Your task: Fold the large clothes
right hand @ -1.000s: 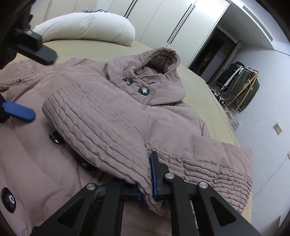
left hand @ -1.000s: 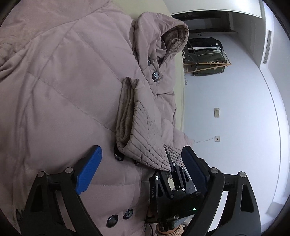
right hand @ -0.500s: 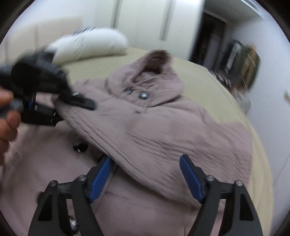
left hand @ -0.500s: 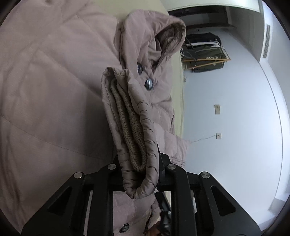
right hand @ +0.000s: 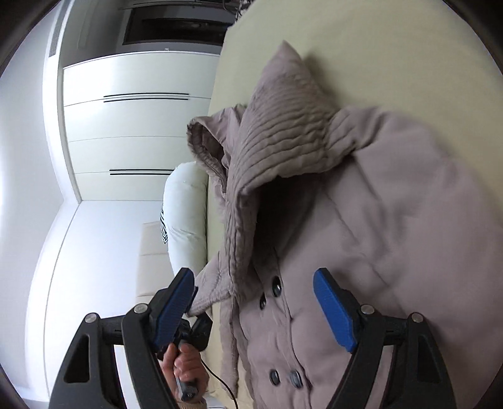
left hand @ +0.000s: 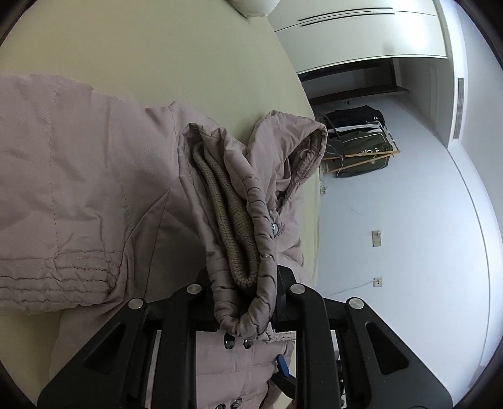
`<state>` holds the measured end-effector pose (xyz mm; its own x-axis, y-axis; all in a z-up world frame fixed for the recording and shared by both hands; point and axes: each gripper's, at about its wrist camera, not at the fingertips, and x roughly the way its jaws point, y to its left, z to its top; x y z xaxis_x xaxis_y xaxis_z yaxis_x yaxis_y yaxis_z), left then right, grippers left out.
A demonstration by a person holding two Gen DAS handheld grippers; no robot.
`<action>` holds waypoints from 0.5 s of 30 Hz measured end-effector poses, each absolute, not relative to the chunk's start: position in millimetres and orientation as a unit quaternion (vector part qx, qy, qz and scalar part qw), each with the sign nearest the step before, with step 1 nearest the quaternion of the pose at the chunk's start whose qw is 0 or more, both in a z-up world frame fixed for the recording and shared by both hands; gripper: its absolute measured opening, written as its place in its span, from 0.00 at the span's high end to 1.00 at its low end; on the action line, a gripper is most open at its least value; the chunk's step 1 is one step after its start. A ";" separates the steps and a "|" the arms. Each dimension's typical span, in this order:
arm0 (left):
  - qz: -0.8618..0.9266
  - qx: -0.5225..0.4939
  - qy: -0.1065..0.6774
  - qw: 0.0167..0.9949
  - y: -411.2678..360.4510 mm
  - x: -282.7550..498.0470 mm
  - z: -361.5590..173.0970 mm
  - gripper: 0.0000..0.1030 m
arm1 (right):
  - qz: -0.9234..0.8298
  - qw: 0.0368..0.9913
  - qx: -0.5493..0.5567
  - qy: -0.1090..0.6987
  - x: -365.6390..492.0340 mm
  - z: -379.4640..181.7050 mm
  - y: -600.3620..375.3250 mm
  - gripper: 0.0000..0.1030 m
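**Sleeve cuff in the left grip, coat half-lifted over the bed**

Left wrist view shows the left gripper (left hand: 243, 302) with its black fingers pressed onto a bunched fold of the mauve padded coat (left hand: 94, 195): the quilted sleeve end with its brown knitted cuff (left hand: 232, 220) stands up between them. Beyond it the hood (left hand: 292, 148) lies on the pale yellow-green bed (left hand: 157, 56), and a gathered sleeve band sits at the left edge. A white pillow (left hand: 254, 4) shows at the top.

From the right wrist view, the right gripper (right hand: 254, 308) has its blue-padded fingers (right hand: 333, 310) spread wide and holds nothing; the coat's buttoned front (right hand: 276, 289) lies between and beyond them, apparently apart from the pads, though the left pad is just beside a hanging edge of fabric. The person's left hand (right hand: 185, 365) grips the other tool's handle below.

Judging by this, the step in hand is folding a sleeve across the coat's body. The next move probably calls for carrying the pinched cuff over the front and laying it flat, while the free right gripper takes a second hold or steadies the coat so that the bulky padding does not drag or slide.

No brand, label or legible writing shows on the coat or the tools; a pale mark on the dark green bag (left hand: 361, 154) by the wall is too small to read.
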<state>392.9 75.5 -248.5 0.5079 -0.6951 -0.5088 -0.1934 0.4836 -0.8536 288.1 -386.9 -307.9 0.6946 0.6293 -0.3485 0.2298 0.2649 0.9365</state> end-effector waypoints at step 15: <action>-0.160 -0.442 0.503 0.725 35.9 410.1 -280.4 0.82 | 0.067 0.655 0.719 0.223 354.2 -337.7 -475.3 0.40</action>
<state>410.1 35.9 -280.4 0.4424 -0.6763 -0.5889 -0.2133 0.5585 -0.8016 354.2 -475.3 -337.7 0.8916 0.4085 -0.1955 0.2324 -0.0423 0.9717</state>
